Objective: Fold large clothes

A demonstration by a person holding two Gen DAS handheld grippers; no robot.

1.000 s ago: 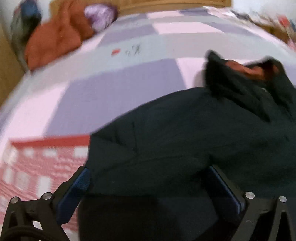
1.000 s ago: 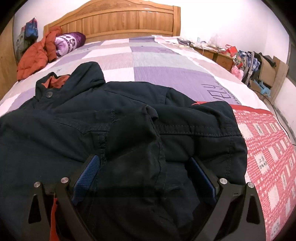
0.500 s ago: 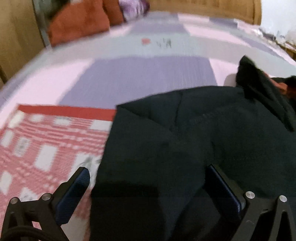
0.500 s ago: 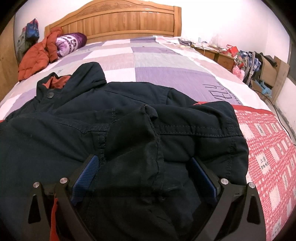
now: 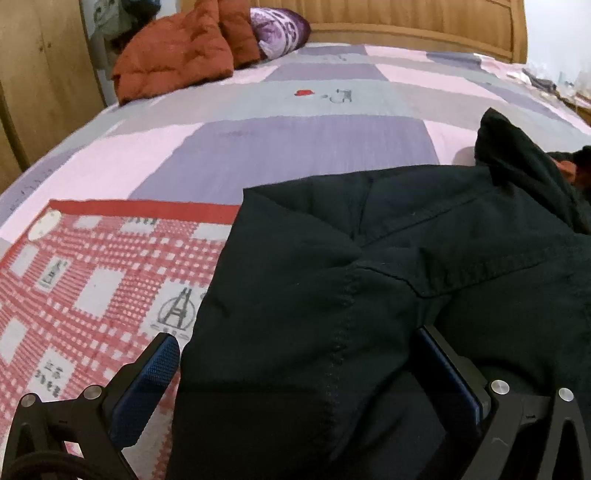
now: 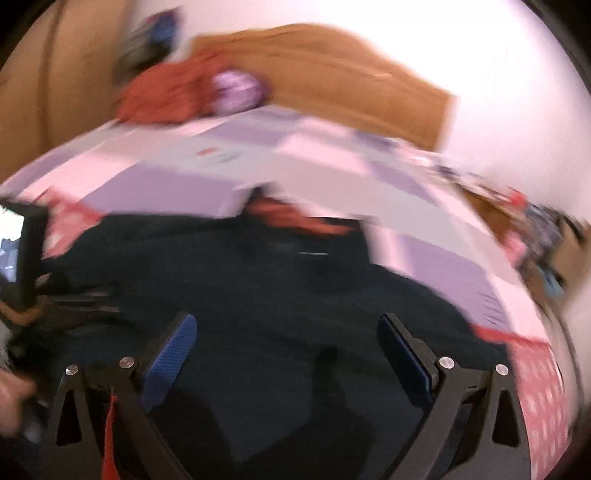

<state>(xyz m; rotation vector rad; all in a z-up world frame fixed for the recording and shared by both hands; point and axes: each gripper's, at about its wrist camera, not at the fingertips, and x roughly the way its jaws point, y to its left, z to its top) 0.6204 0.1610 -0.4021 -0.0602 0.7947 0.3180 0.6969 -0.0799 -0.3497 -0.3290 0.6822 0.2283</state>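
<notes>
A large dark jacket (image 5: 388, 280) with an orange lining lies spread on the bed. In the left wrist view its left shoulder and sleeve fill the lower right. My left gripper (image 5: 295, 347) is open, its blue-padded fingers (image 5: 147, 380) set wide around the sleeve cloth. The right wrist view is blurred by motion. There the jacket (image 6: 295, 295) lies below my right gripper (image 6: 284, 332), which is open with nothing between its fingers. The orange collar lining (image 6: 295, 218) shows at the jacket's far end.
The bed has a purple, pink and grey patchwork cover (image 5: 295, 140) and a red checked part (image 5: 92, 280). An orange-brown coat (image 5: 173, 55) and a purple pillow (image 5: 280, 31) lie by the wooden headboard (image 5: 406, 22). A wooden wardrobe (image 5: 40, 74) stands left.
My right gripper has pulled up and away from the sleeve cloth that lay between its fingers and now swings fast. My left gripper has shifted left along the jacket's edge.
</notes>
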